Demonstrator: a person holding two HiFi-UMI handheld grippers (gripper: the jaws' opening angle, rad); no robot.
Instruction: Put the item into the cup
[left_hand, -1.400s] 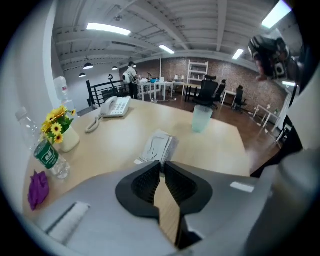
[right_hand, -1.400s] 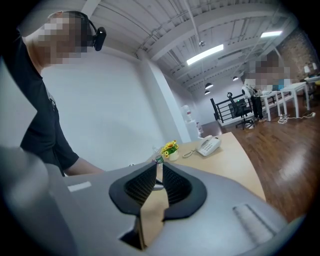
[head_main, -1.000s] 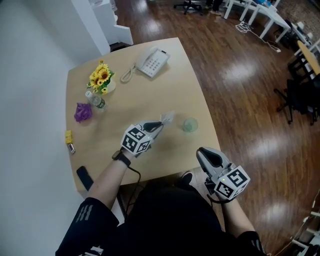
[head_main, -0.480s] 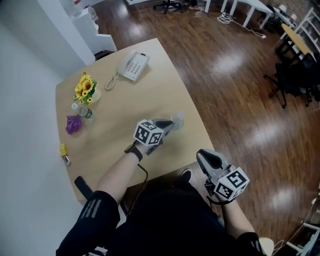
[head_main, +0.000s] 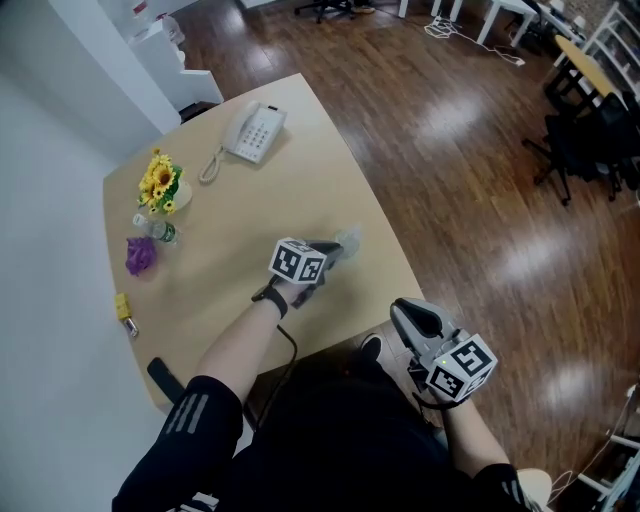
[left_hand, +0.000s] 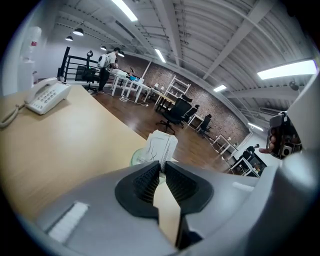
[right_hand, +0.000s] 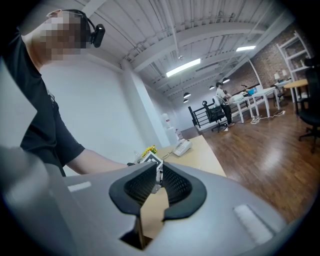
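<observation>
Along the left edge of the bench (head_main: 230, 215), in my head view, lie a black object (head_main: 165, 378), a small yellow item (head_main: 122, 306), a purple bundle (head_main: 140, 255), a clear bottle (head_main: 160, 232) and a bunch of sunflowers (head_main: 160, 180). A white telephone (head_main: 250, 130) sits at the far corner.

At centre, my left gripper (head_main: 333, 250) reaches toward the bench's right edge, pinching a white packet (left_hand: 161, 146) by its lower end. Its jaws have just been easing apart a little, with the packet between them and the pads on it. The packet stands upright from the fingertips, directly in front of the pale green cup (left_hand: 136, 159). The cup's rim shows just beside and below the packet in the left gripper view. I cannot tell whether the packet's end is inside the cup.

To the right, my right gripper (head_main: 408, 314) is held off the bench's near edge, beside the person's dark clothing and well apart from the cup. Its jaws are pressed nearly together with nothing between them. Dark wooden floor (head_main: 480, 200) fills the frame's right side.
</observation>
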